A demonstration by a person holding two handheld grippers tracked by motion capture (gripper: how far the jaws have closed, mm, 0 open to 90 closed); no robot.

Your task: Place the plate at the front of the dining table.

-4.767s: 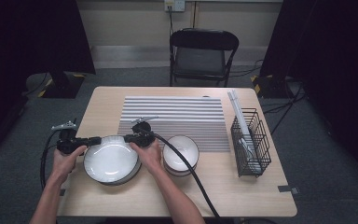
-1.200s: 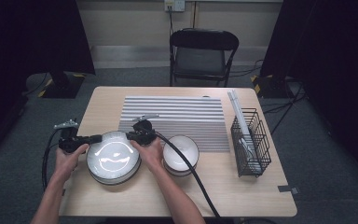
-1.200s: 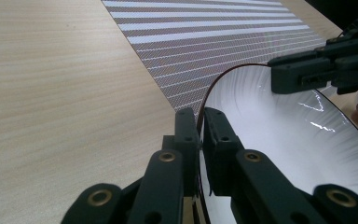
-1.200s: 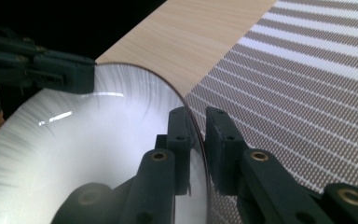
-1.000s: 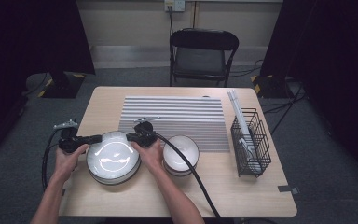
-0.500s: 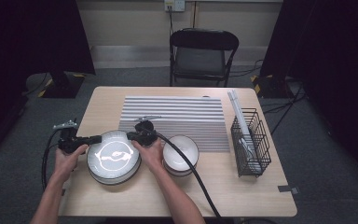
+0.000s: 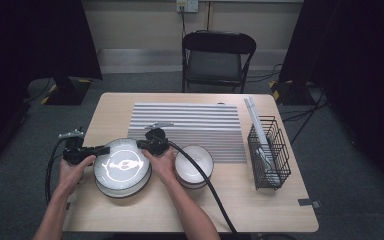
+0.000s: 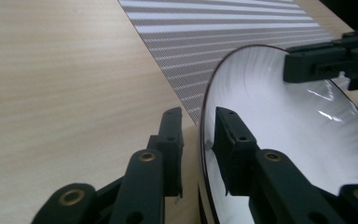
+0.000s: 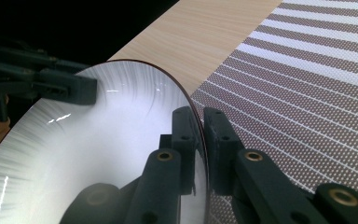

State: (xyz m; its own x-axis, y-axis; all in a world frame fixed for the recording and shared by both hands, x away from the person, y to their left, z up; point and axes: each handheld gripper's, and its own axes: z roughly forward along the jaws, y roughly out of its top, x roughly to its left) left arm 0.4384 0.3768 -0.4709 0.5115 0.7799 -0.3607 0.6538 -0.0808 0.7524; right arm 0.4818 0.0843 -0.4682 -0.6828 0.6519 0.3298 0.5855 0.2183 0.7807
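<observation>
A: Which step is in hand?

B: A white plate point(image 7: 122, 164) is being held at two opposite points of its rim, just above a second plate point(image 7: 122, 190) at the near left of the table point(image 7: 260, 210). It is judged that the plate is being handed from two grips to one. The jaws of the left gripper point(image 8: 198, 116) have just been opening. The rim is between them, but a gap can be seen at the outer pad, so nothing is pinched there.

A: And the other side?

B: The right rim is pinched firmly by the right gripper point(image 9: 200, 114), with one pad pressed on each face.

A: What is called for next?

B: The full weight must probably be taken by that one grip. A slow, level move is advised, since a tilt or a slip could be expected.

A: What is known of the materials?

B: The plate is round, shallow and glossy, with fine radial ribbing and a thin dark edge, so glazed ceramic is assumed and a slick surface is to be expected. A white bowl point(image 7: 194, 165) is set just to the right. A flat striped mat point(image 7: 190, 125) of fine mesh is laid farther back, and a black wire rack point(image 7: 270, 155) is placed at the far right.
</observation>
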